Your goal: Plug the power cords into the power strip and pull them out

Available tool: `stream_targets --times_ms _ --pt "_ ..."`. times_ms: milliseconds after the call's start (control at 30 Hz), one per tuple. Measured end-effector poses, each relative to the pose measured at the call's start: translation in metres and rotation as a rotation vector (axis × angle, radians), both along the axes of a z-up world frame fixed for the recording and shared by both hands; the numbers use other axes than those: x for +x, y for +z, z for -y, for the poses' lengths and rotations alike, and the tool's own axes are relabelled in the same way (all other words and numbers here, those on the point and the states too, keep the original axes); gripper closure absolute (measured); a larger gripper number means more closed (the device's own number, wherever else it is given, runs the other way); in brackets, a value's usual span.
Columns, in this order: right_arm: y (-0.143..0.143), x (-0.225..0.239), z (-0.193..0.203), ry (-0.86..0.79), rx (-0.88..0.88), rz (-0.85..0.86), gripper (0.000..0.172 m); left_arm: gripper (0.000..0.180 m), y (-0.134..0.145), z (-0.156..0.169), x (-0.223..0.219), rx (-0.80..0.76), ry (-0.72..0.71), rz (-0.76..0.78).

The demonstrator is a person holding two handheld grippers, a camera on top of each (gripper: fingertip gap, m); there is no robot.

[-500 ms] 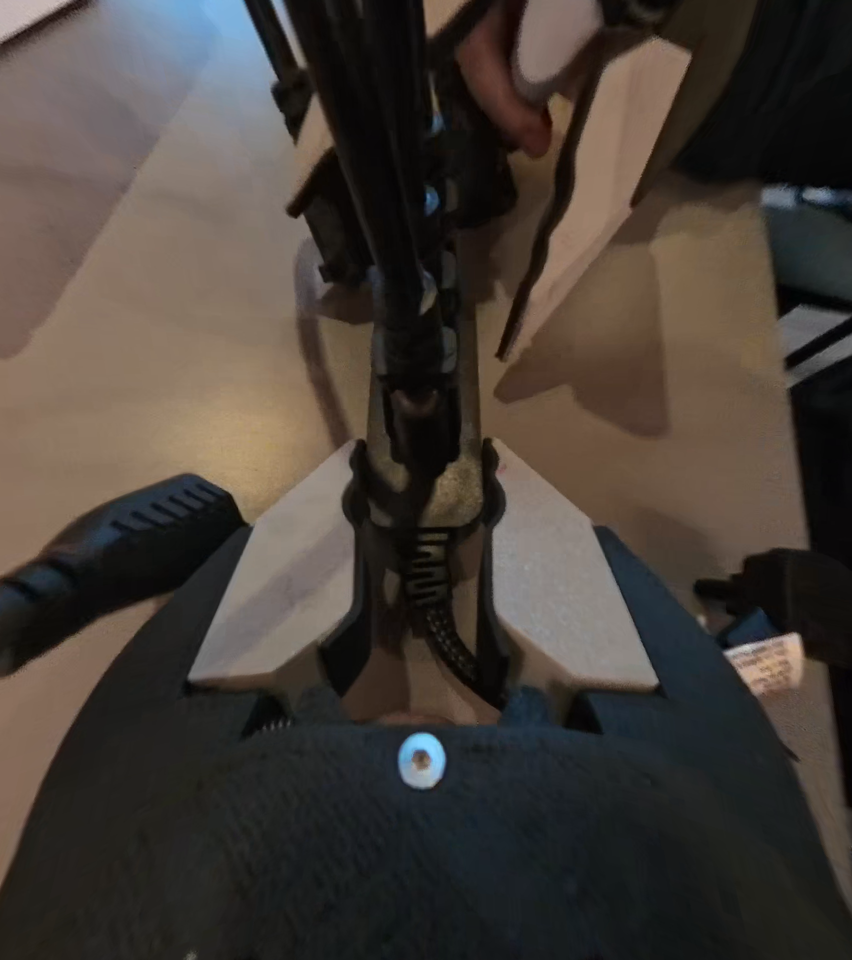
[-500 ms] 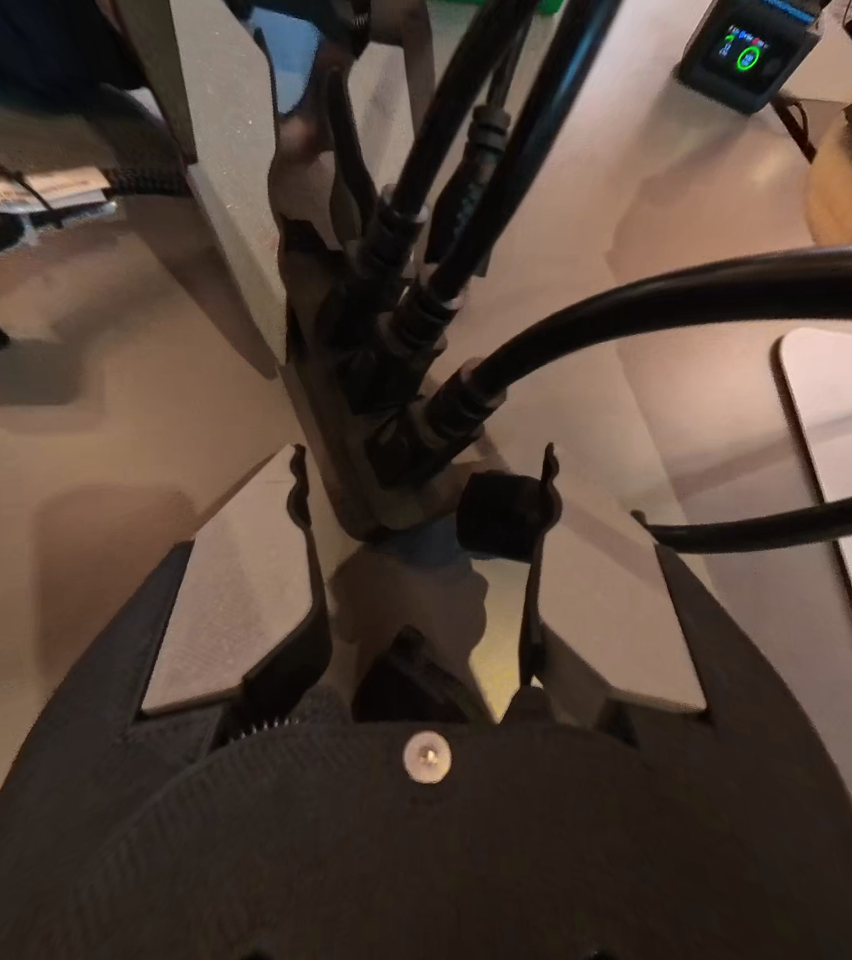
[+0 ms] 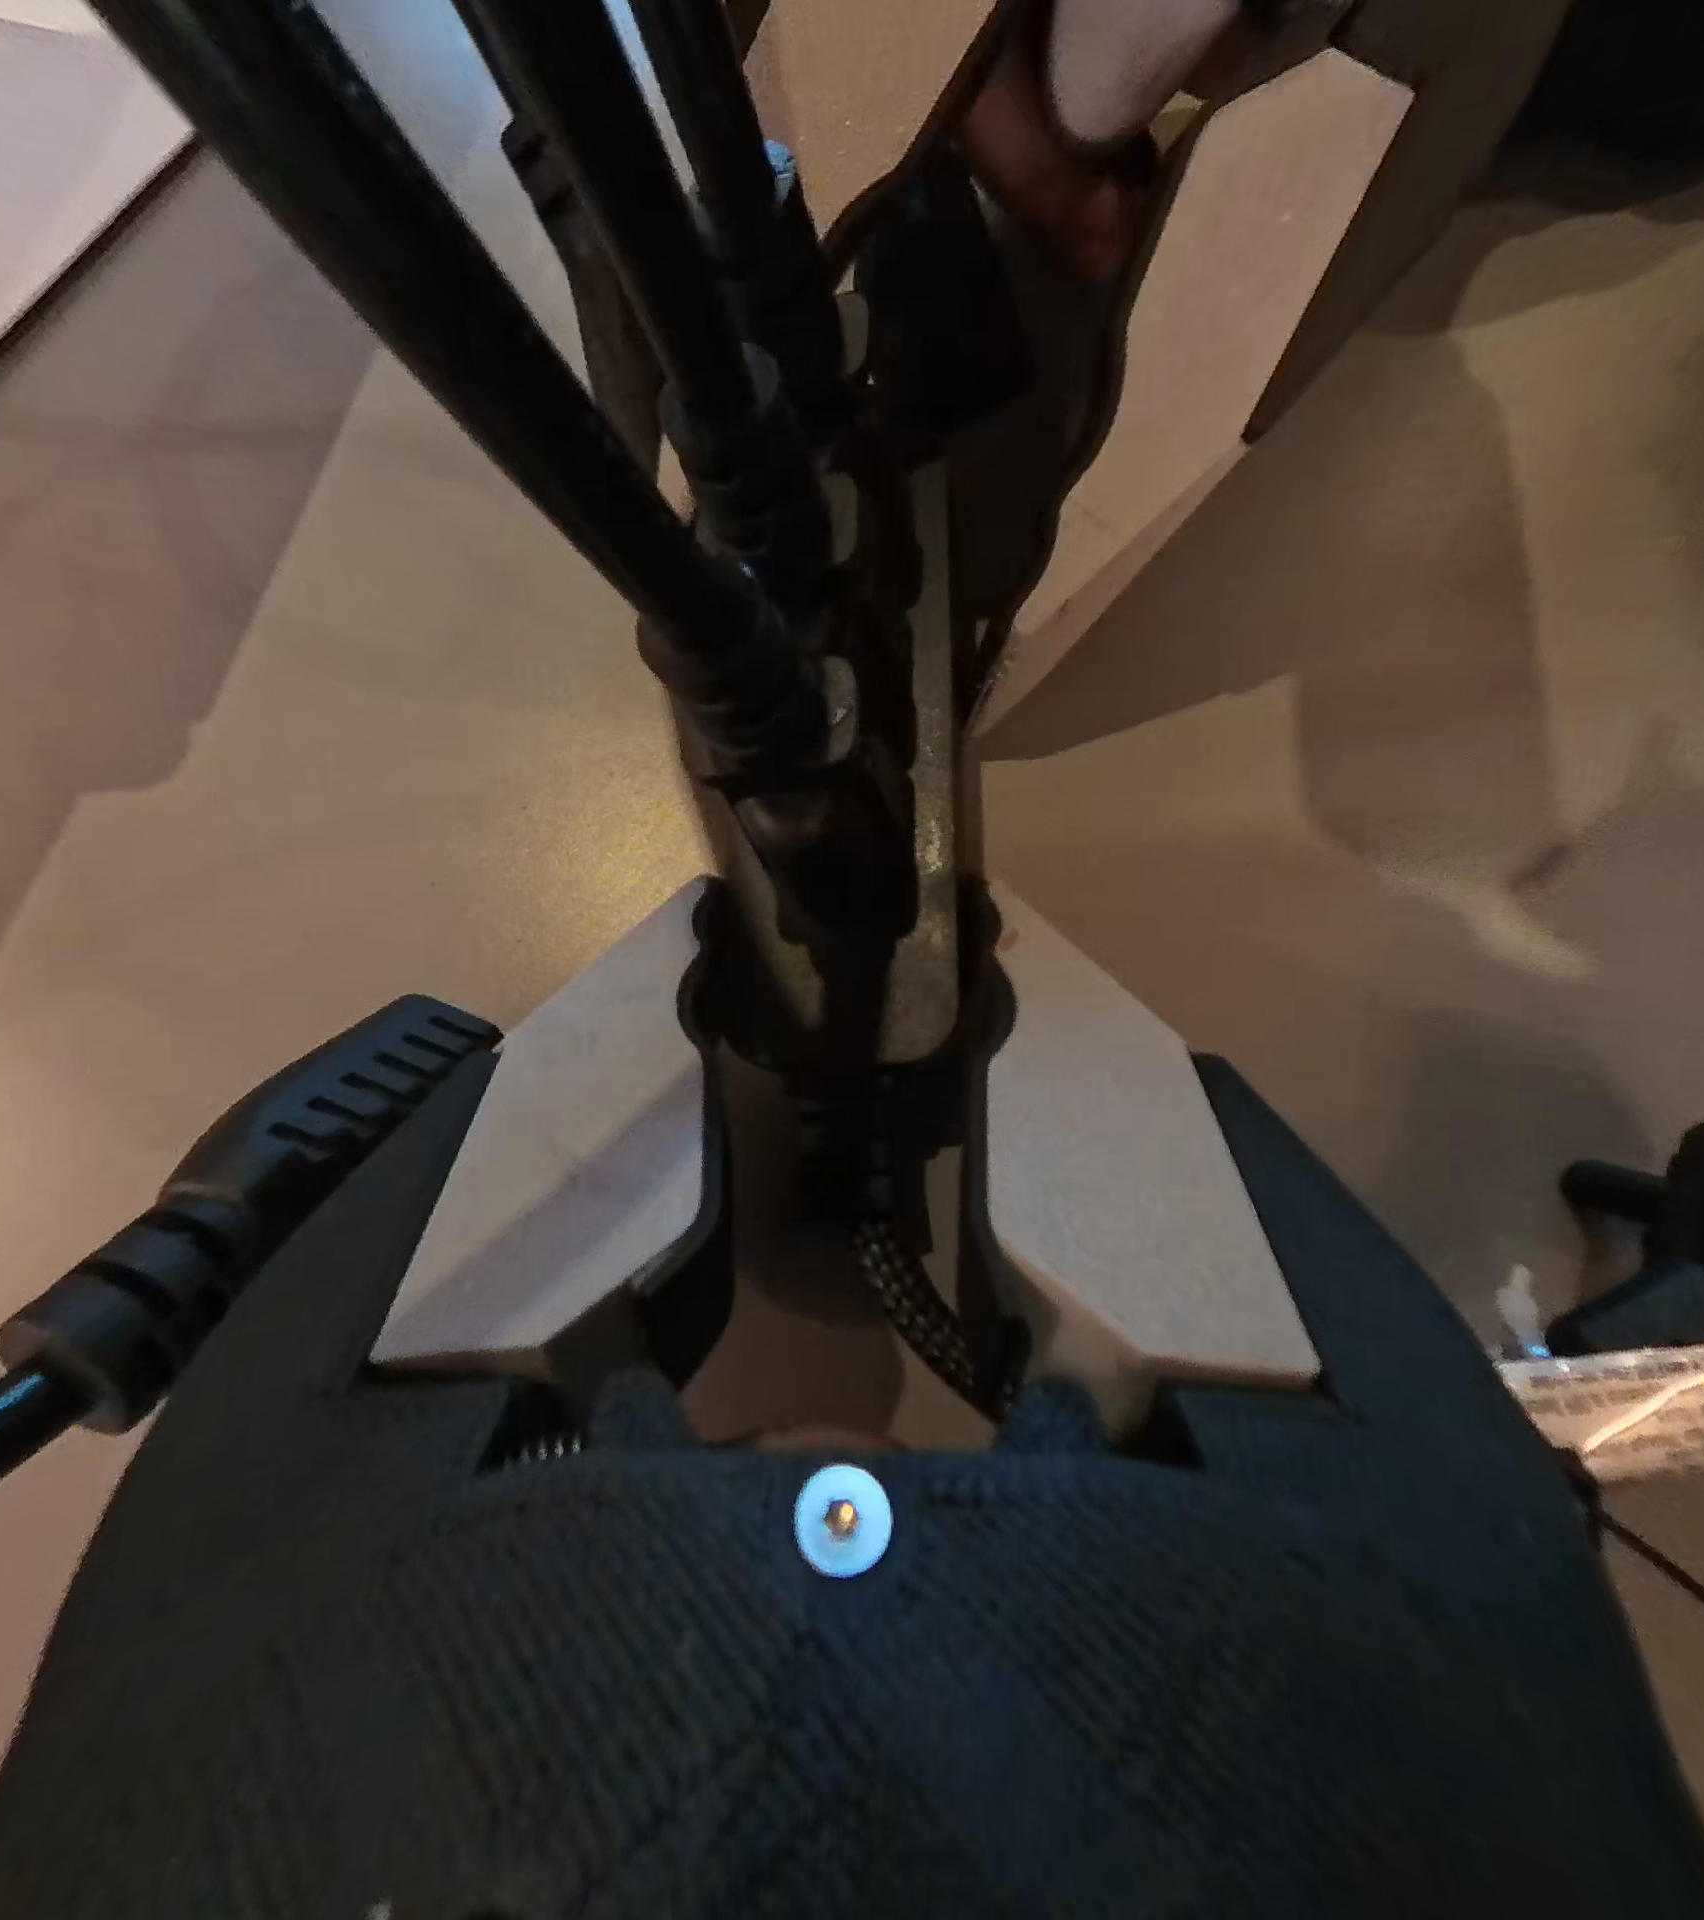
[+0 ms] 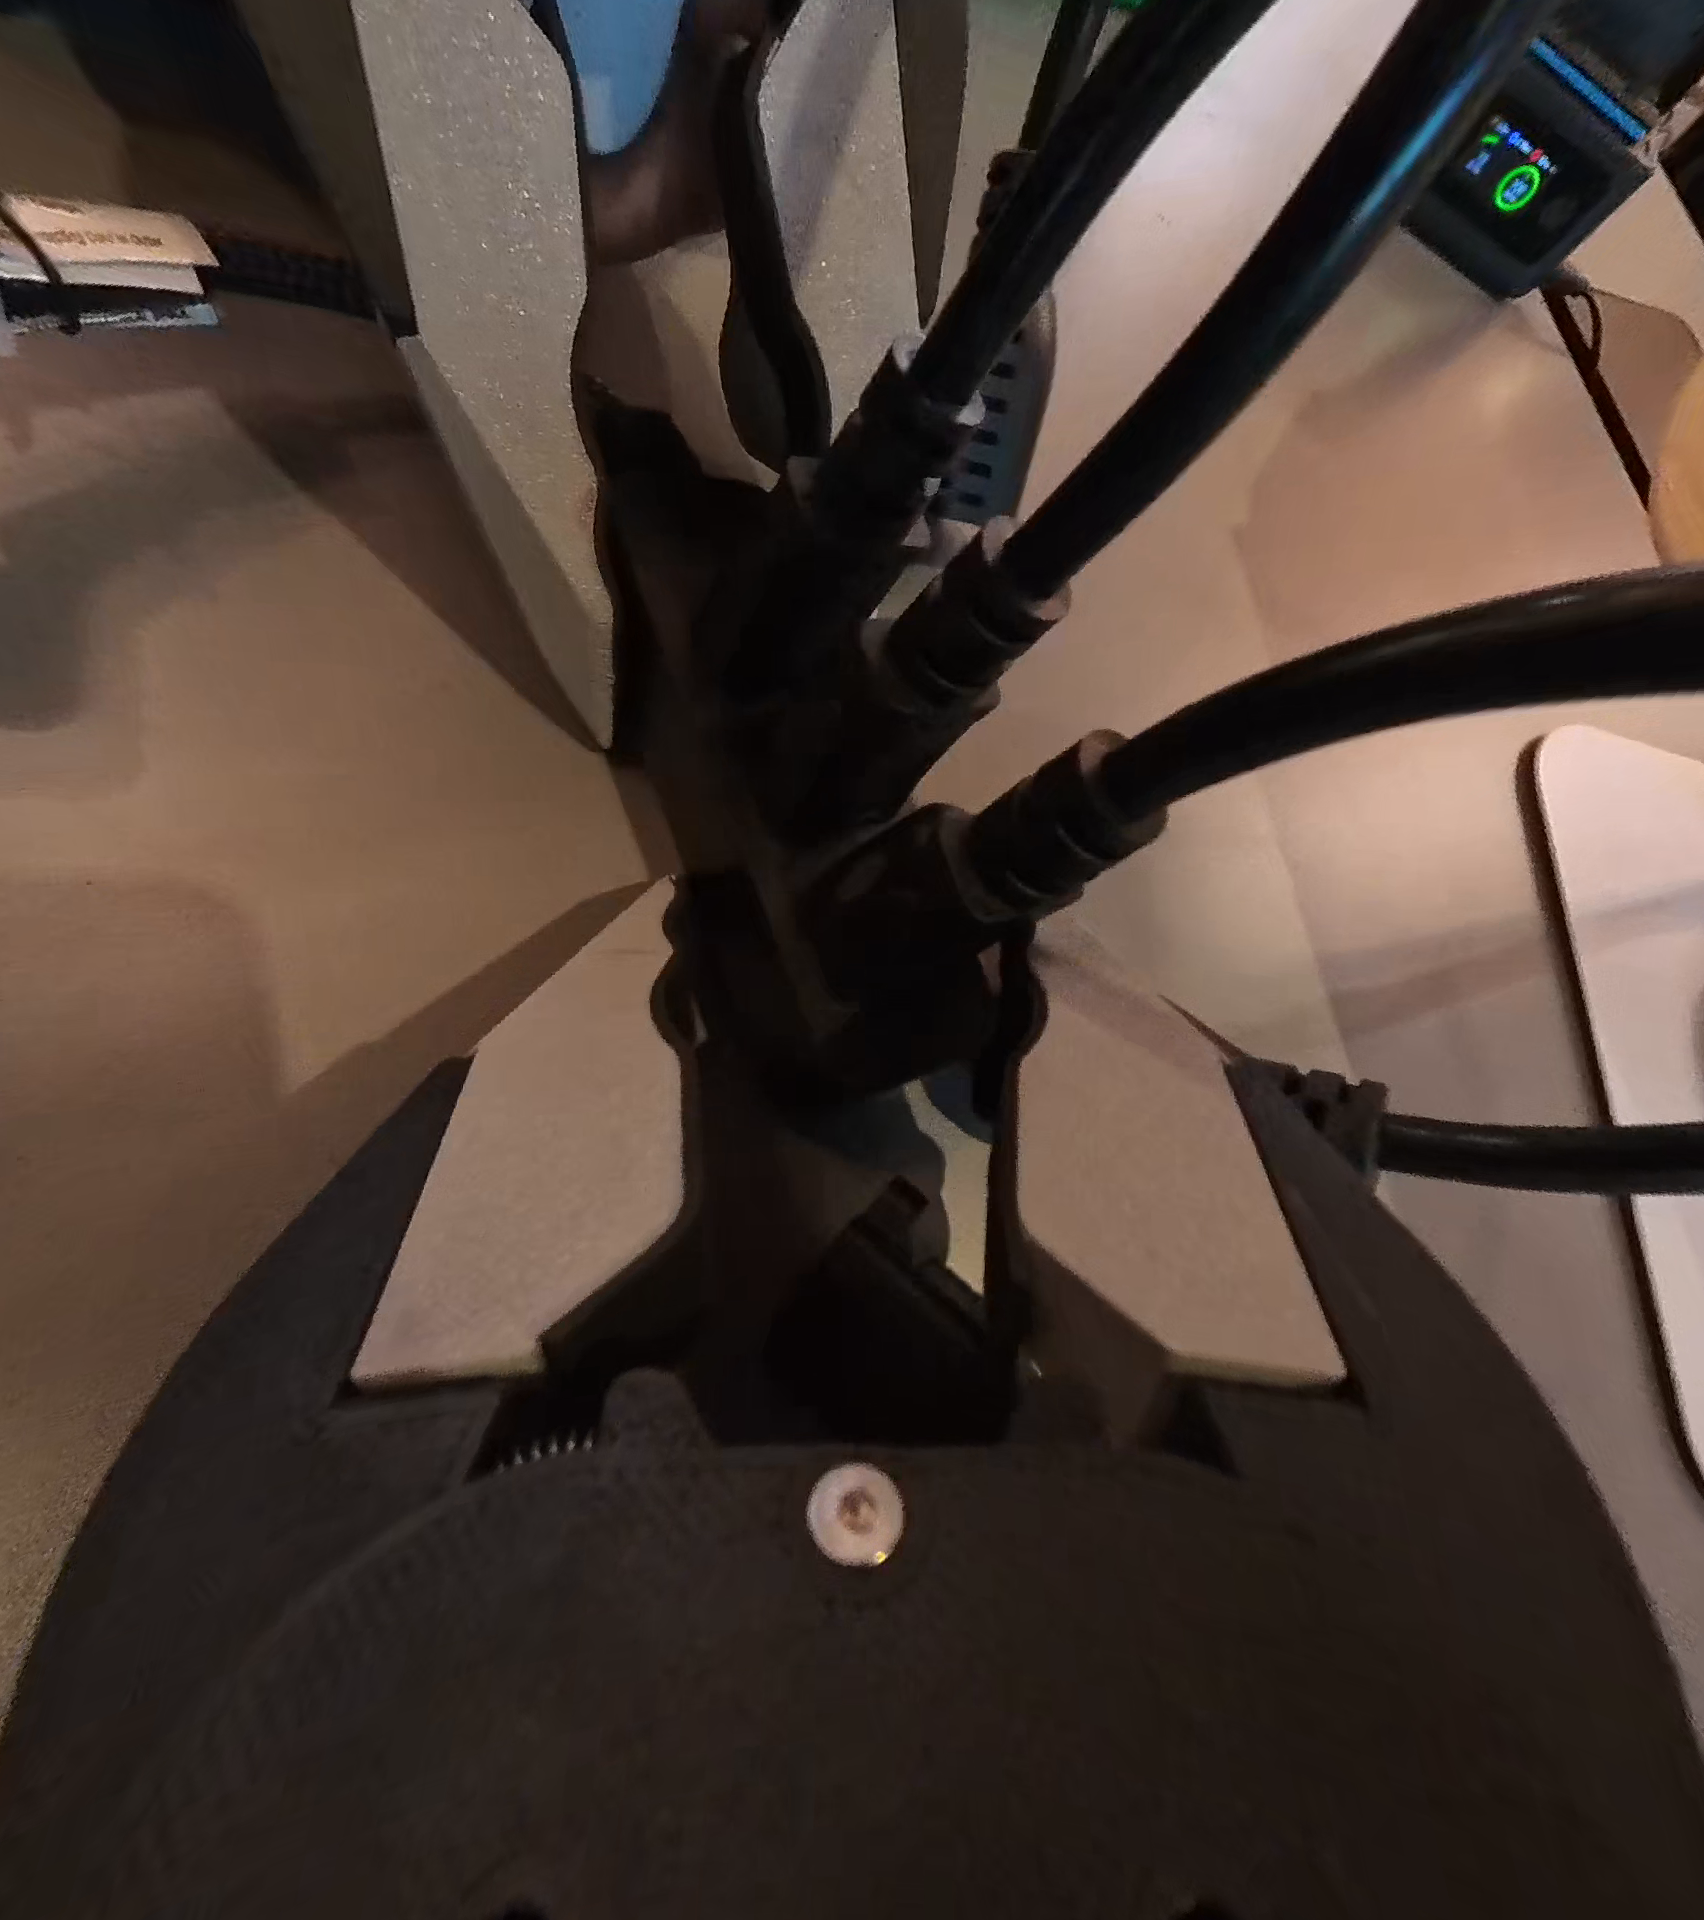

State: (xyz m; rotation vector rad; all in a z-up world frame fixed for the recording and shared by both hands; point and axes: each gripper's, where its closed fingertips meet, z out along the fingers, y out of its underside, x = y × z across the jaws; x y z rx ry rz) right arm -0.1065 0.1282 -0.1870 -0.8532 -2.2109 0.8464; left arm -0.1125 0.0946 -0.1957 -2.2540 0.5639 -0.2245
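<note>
The dark power strip [image 3: 934,831] stands on its edge above the beige table, with several black cords [image 3: 723,582] plugged into its side. My left gripper [image 3: 843,966] is shut on the strip's near end, where the braided cord [image 3: 915,1320] comes out. In the right wrist view my right gripper [image 4: 848,977] is shut across the strip's other end [image 4: 682,644]. One pad lies on the strip's back and the other on the nearest black plug [image 4: 889,935] seated in it. Each gripper shows far off in the other's view.
A loose black plug [image 3: 339,1122] with its cord lies by my left gripper. Another plug with its cord [image 4: 1336,1127] lies right of my right gripper. A white flat board [image 4: 1658,1091], a small device with a lit screen [image 4: 1513,187] and a white tag [image 3: 1658,1403] lie around. The gap from one gripper's tips to the other's is roughly 4 cm.
My right gripper has moved forward and its jaws have narrowed from wide open onto the strip's end and the nearest plug. My left gripper keeps its hold on the strip.
</note>
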Motion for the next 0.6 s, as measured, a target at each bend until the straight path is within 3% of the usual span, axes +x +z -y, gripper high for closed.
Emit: stream_targets --times_ms 600 --pt "-0.0041 0.0001 0.0013 0.009 -0.083 0.089 0.117 0.135 -0.0005 -0.0067 0.0053 -0.01 -0.028 0.021"
